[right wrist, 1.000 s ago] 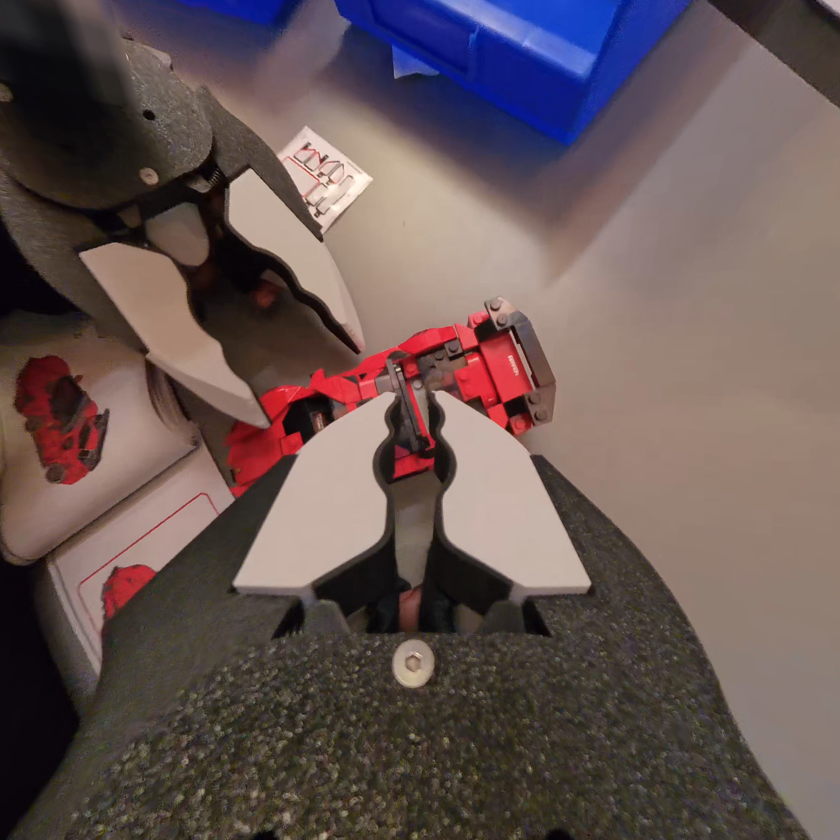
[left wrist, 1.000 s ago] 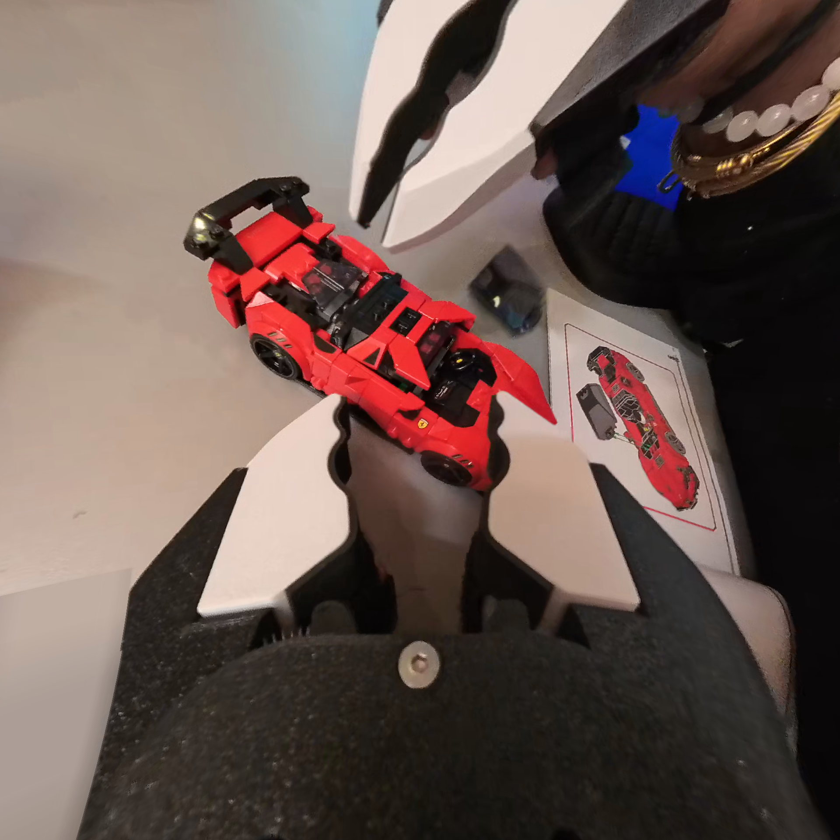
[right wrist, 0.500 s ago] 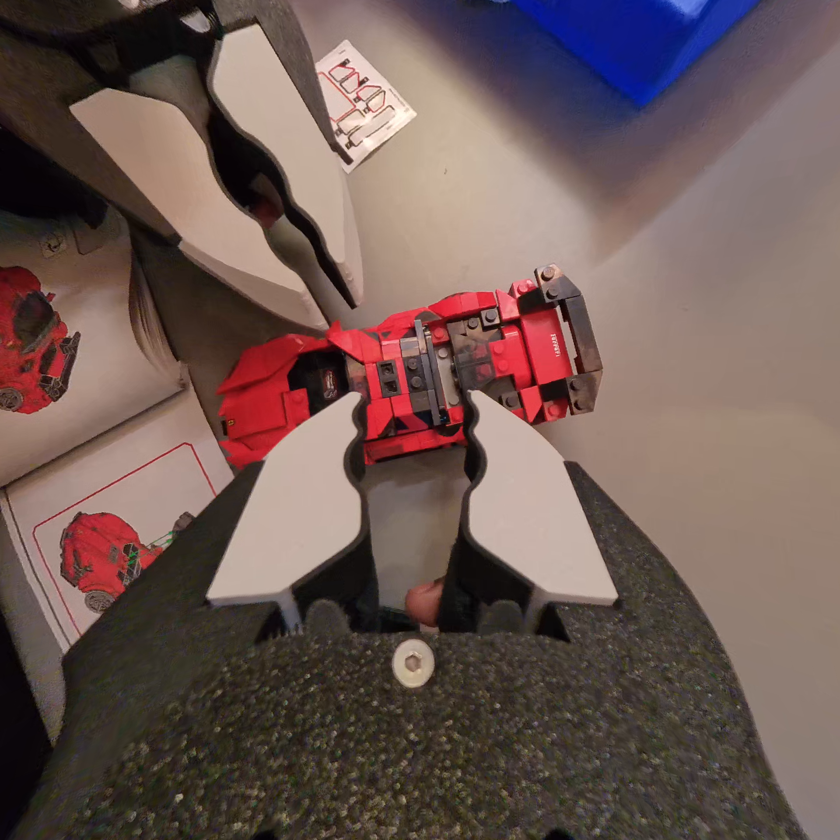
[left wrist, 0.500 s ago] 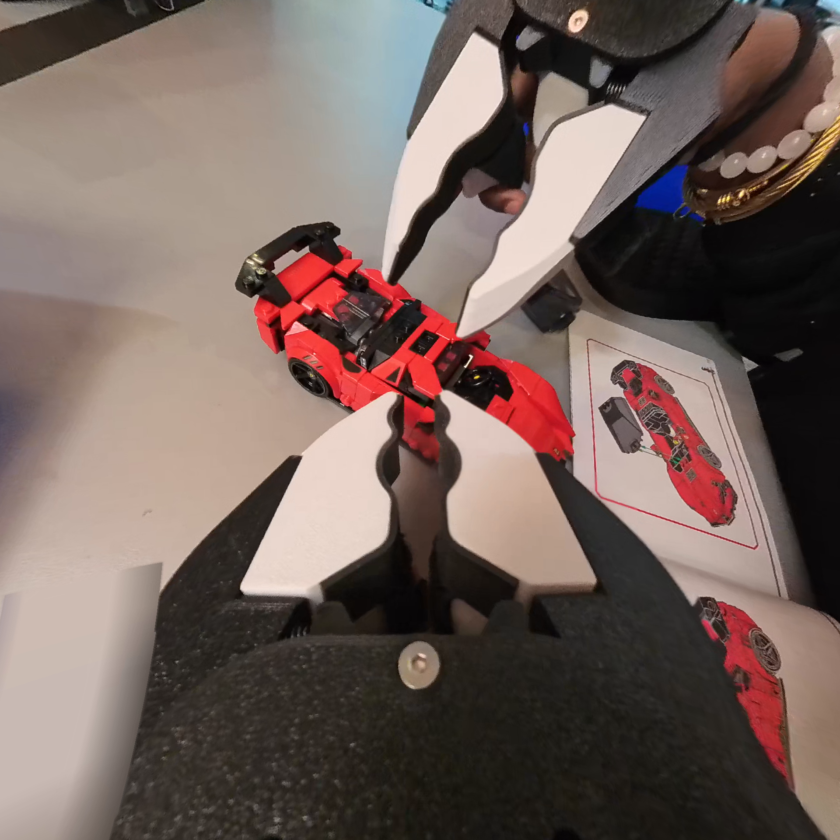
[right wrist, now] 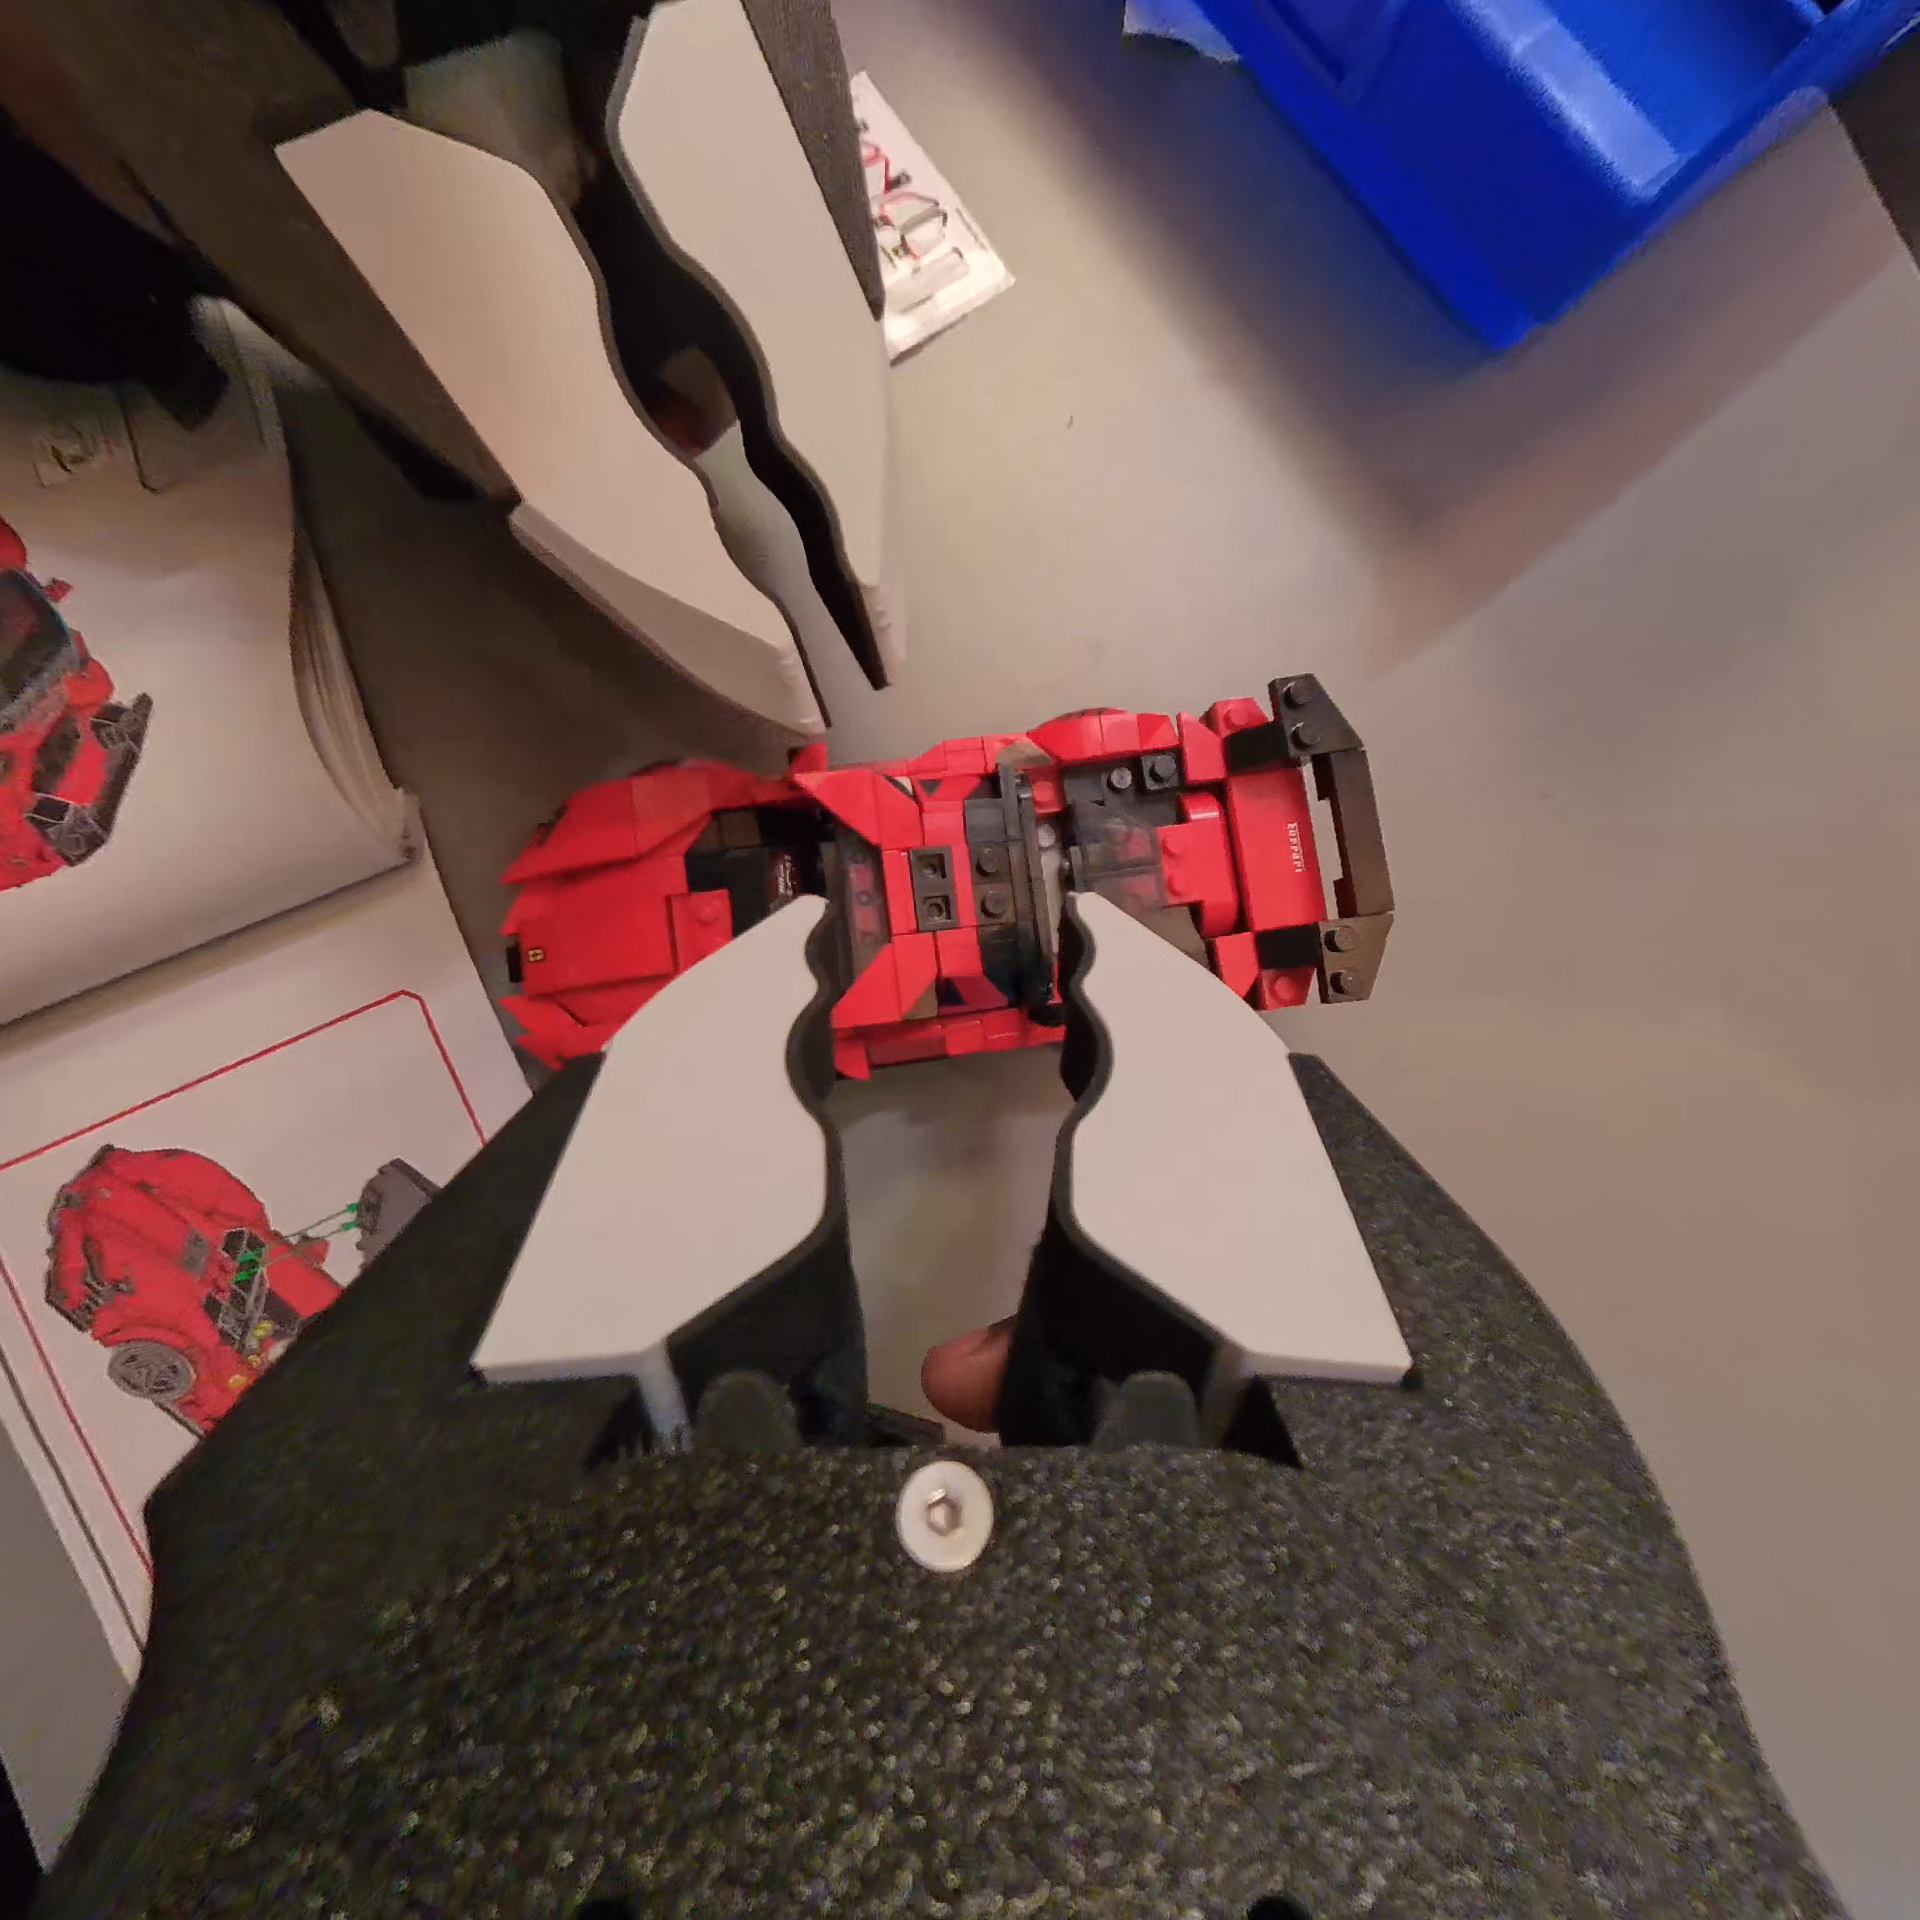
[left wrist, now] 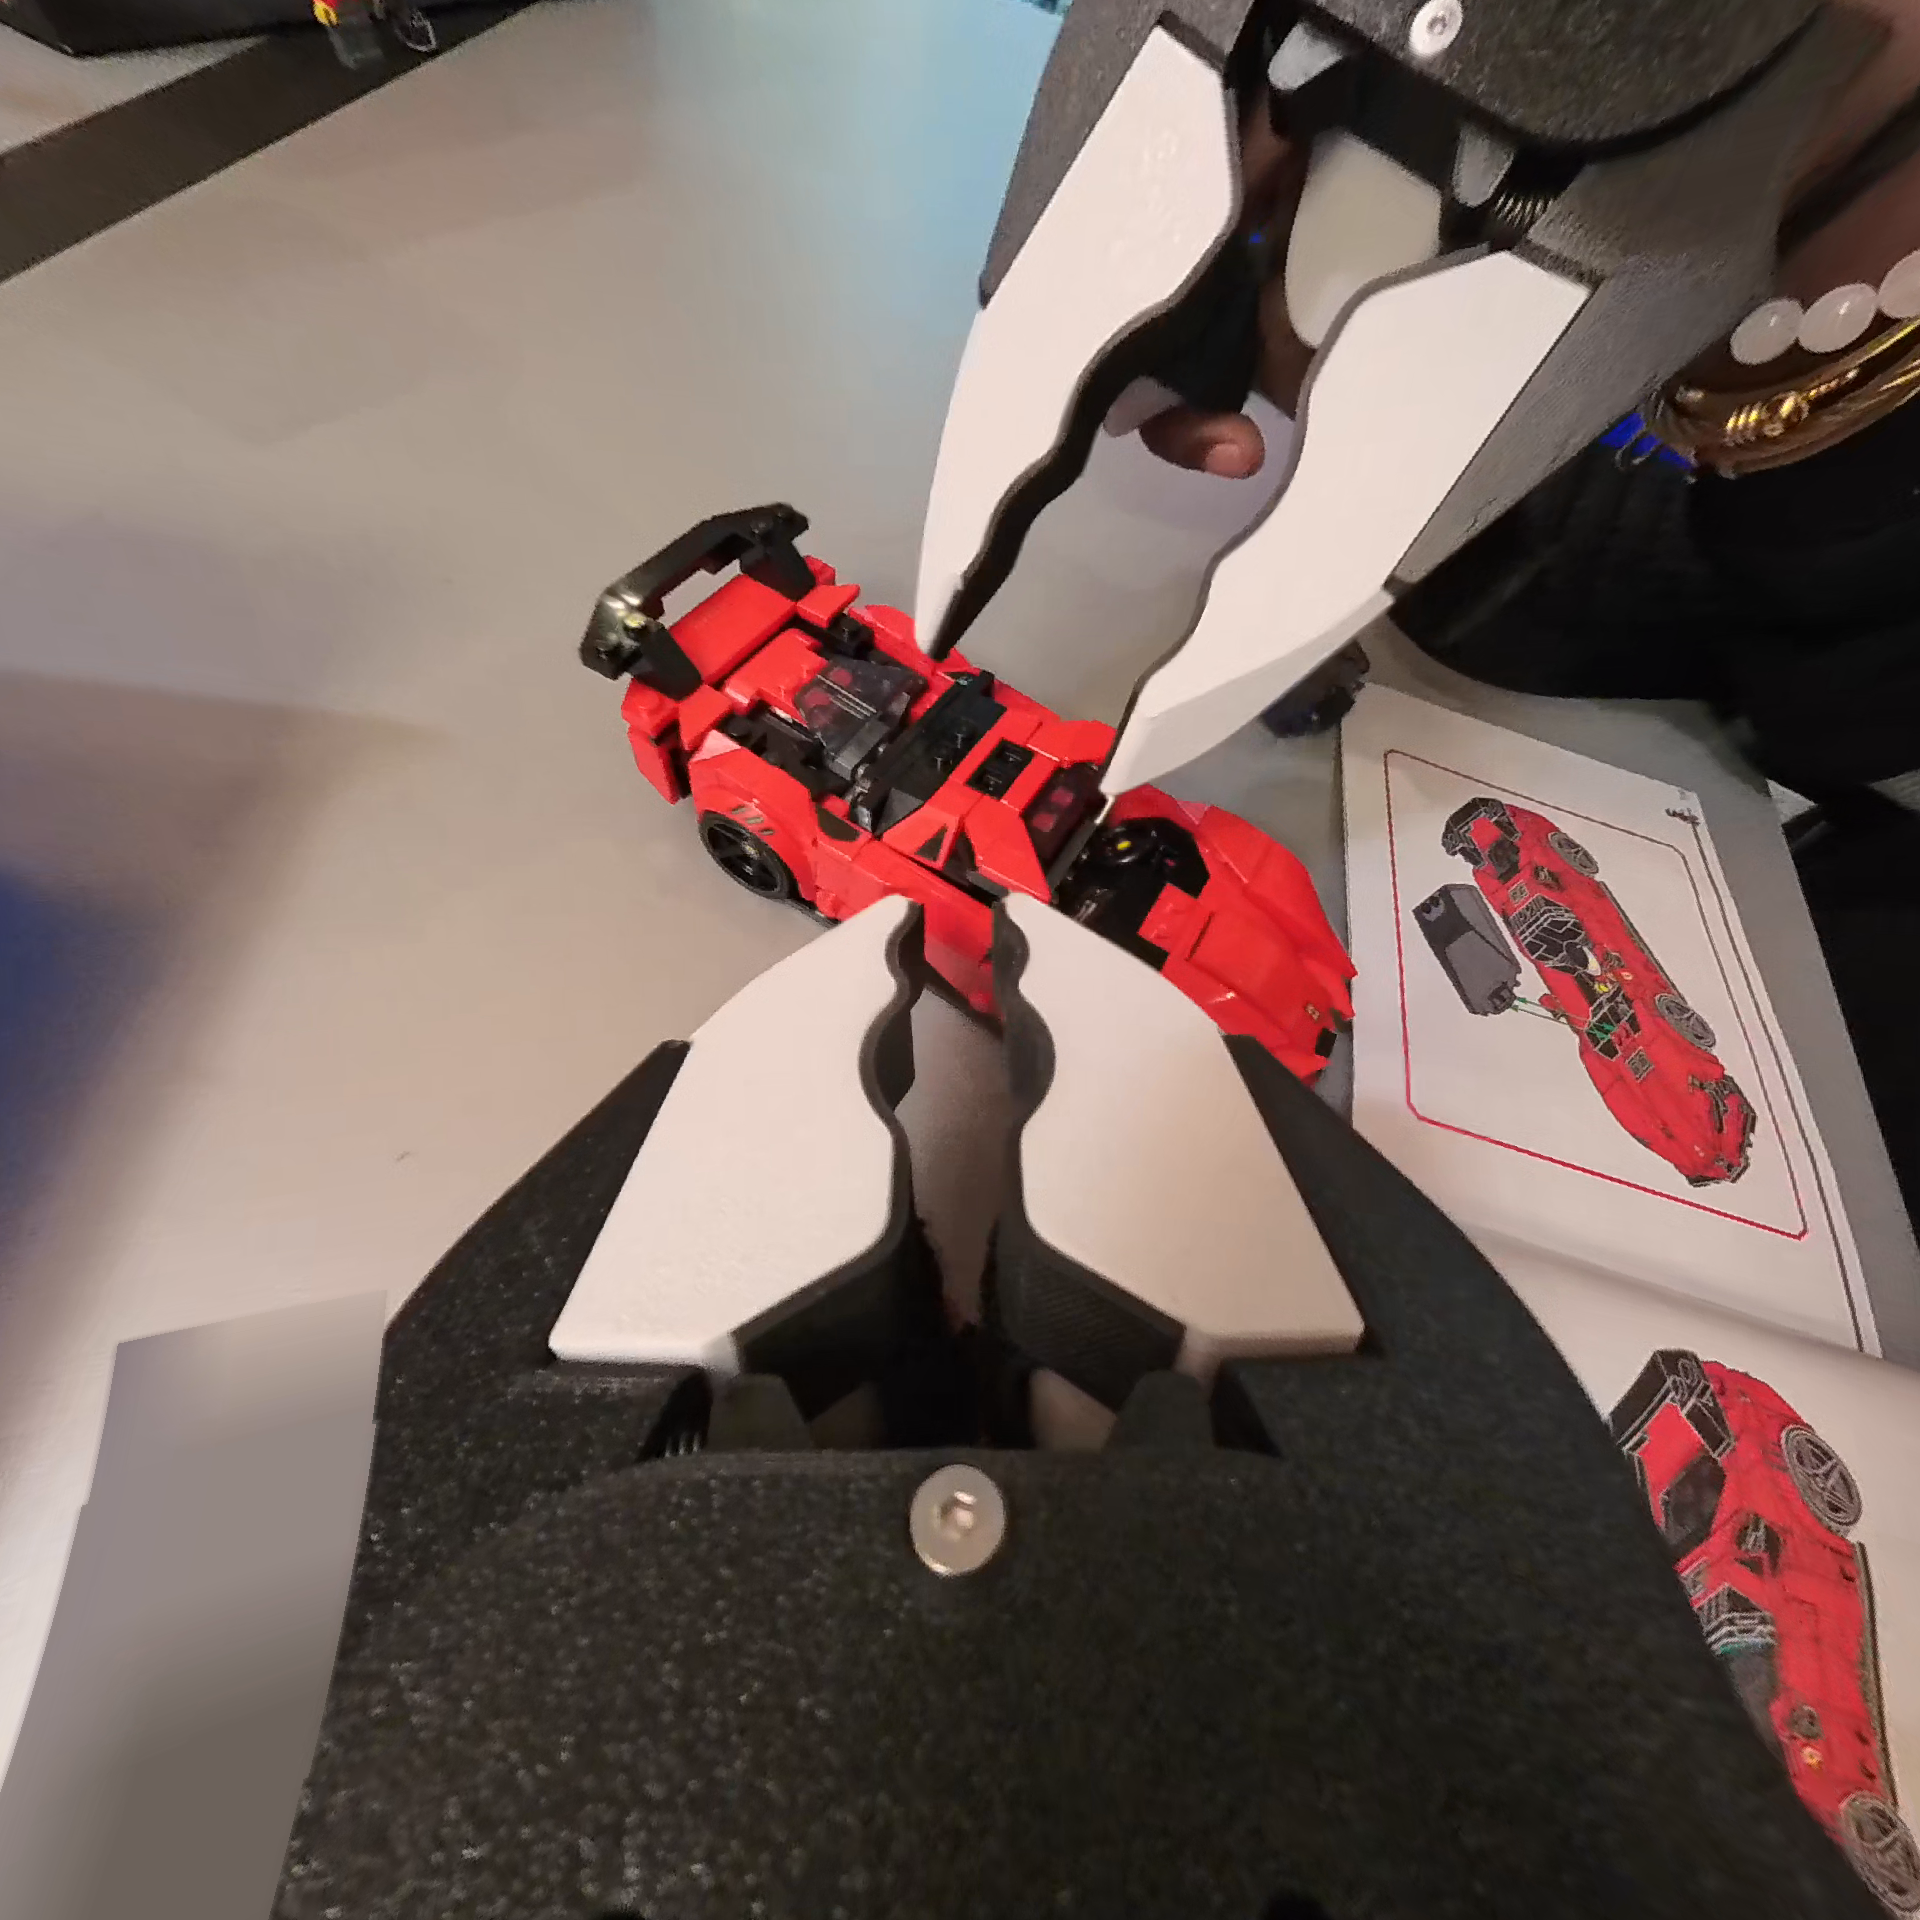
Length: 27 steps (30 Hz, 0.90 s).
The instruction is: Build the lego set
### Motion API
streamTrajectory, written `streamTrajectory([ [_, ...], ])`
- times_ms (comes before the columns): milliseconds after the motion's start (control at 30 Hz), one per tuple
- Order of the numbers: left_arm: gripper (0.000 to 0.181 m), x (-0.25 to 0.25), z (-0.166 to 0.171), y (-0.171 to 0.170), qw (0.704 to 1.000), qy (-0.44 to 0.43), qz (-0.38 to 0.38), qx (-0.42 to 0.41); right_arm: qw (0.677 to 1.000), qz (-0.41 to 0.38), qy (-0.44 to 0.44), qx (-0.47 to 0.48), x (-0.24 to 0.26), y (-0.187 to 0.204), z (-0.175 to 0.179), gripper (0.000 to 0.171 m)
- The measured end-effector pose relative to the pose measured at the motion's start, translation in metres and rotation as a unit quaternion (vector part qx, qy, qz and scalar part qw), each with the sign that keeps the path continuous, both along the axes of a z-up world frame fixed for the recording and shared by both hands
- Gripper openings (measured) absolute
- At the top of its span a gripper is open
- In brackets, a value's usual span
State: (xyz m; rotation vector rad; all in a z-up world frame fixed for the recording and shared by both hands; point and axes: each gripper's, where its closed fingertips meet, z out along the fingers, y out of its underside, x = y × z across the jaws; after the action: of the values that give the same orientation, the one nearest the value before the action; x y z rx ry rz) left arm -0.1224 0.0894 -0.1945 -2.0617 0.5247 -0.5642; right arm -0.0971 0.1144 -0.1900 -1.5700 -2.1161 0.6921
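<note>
A red lego car [right wrist: 935, 894] is seen standing on its wheels on the grey tabletop [right wrist: 1558, 935]. In the right wrist view its long axis runs left to right, with the pointed nose toward the open instruction booklet [right wrist: 208, 1143] at the left and the black rear wing [right wrist: 1340, 831] at the right. In the left wrist view the car [left wrist: 935, 810] is seen lying diagonally, wing at upper left, nose at lower right beside the booklet [left wrist: 1558, 987].

The right hand-held gripper [right wrist: 940, 914] is held widely open above the middle of the car, with nothing gripped; its fingers straddle the cabin section. In the left wrist view it [left wrist: 1023, 717] is seen descending from above, one tip near the rear deck and the other at the cockpit.

The left hand-held gripper [left wrist: 951, 914] is nearly closed, a narrow gap being left between its fingers, and nothing is held; its tips are beside the car's flank. A blue bin [right wrist: 1558, 156] and a small sticker sheet [right wrist: 925, 239] lie farther back on the tabletop.
</note>
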Motion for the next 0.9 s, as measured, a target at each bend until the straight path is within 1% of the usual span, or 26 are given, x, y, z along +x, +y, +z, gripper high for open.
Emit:
streamTrajectory([
  [100,0.012,-0.003,0.003,0.001,1.0,-0.004,0.005,0.007,1.0,-0.007,0.008,-0.01,-0.001,0.0,0.003,0.036],
  [367,0.012,-0.003,0.004,0.001,1.0,-0.002,0.004,0.018,0.999,-0.028,0.021,-0.014,0.009,-0.003,0.01,0.034],
  [533,0.012,-0.005,0.005,0.001,1.0,0.003,0.009,0.029,0.998,-0.046,0.039,-0.031,0.013,0.0,0.018,0.029],
  [767,0.014,-0.005,0.005,0.002,0.999,0.0,0.009,0.043,0.995,-0.066,0.063,-0.028,0.029,0.0,0.03,0.025],
  [900,0.015,-0.002,0.008,0.001,0.998,-0.005,0.0,0.055,0.993,-0.083,0.075,-0.033,0.038,0.001,0.03,0.022],
])
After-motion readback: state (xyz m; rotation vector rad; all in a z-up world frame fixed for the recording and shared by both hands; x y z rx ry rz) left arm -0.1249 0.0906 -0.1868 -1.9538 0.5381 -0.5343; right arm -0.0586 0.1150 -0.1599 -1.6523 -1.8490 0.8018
